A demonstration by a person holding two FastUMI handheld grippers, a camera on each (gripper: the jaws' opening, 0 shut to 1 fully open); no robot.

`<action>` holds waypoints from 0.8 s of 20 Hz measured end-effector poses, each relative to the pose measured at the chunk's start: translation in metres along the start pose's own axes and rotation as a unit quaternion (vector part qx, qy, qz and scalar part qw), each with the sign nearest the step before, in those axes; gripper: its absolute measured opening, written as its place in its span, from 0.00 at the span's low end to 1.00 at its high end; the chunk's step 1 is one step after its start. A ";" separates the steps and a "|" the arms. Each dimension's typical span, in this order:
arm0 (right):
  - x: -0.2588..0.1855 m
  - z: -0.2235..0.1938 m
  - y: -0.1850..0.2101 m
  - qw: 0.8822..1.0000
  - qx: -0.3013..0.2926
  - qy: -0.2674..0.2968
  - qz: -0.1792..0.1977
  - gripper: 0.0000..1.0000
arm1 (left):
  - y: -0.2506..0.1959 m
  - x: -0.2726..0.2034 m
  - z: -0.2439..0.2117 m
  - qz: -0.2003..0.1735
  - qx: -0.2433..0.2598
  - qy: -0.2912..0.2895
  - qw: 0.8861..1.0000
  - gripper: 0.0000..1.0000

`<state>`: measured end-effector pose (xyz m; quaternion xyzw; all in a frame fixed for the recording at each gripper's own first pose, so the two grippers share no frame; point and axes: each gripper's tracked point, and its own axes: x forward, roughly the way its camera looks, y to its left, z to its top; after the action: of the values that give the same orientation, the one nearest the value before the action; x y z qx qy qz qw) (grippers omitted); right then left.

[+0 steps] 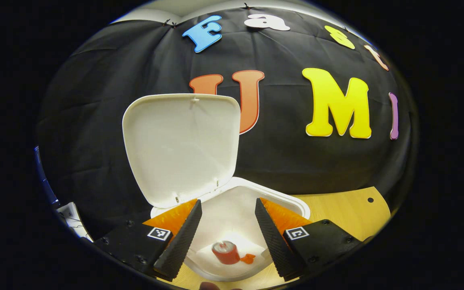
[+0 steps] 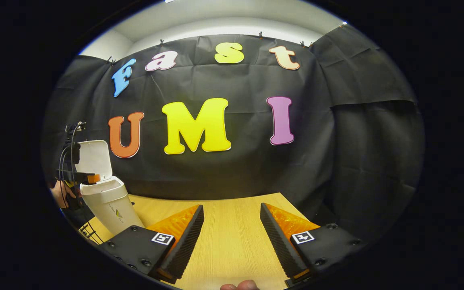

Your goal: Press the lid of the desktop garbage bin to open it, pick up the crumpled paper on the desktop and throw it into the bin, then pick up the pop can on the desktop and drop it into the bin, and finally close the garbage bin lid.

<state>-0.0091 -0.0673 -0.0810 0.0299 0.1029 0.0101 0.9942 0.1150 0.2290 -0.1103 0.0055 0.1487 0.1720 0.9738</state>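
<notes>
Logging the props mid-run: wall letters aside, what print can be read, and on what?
White plastic desktop bin: small mark on its side, too small to read.
Red pop can lying in the bin: print too blurred to read.
Black-and-white square tags: patterns, no words.

There is one garbage bin (image 1: pixel 232 209) on one wooden table (image 1: pixel 344 209), with its one lid (image 1: pixel 181 147) standing open. Inside the bin lies one pop can (image 1: pixel 226 252) on what looks like one piece of crumpled paper (image 1: pixel 252 245), though the paper is hard to make out against the bin's pale inside. There are two grippers, the left gripper (image 1: pixel 227 235) and the right gripper (image 2: pixel 231 241), each with two fingers held apart with nothing between them.
</notes>
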 end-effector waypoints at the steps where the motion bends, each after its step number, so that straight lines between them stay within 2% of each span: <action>1: 0.001 -0.001 0.002 1.000 -0.001 0.001 0.003 0.90 | 0.000 -0.002 0.001 0.000 -0.001 -0.002 1.000 0.88; 4: 0.001 -0.004 0.008 1.000 -0.006 0.006 0.012 0.90 | -0.002 -0.010 0.008 0.005 -0.001 -0.013 1.000 0.90; 7: 0.003 -0.004 0.015 1.000 -0.012 0.009 0.027 0.90 | -0.005 -0.026 0.021 0.018 -0.013 -0.030 0.999 0.97; 10: 0.005 -0.002 0.022 0.999 -0.009 0.007 0.040 0.90 | -0.009 -0.042 0.030 0.029 -0.016 -0.044 0.998 0.96; 14: 0.005 -0.007 0.026 0.998 -0.006 0.015 0.055 0.90 | -0.010 -0.058 0.043 0.073 -0.019 -0.046 0.996 0.96; 16: 0.006 -0.007 0.025 0.998 0.000 0.022 0.061 0.90 | -0.017 -0.065 0.058 0.081 -0.029 -0.061 0.994 0.96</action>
<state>-0.0051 -0.0417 -0.0878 0.0353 0.1225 0.0712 0.9893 0.0788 0.1935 -0.0374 -0.0008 0.0834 0.2535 0.9637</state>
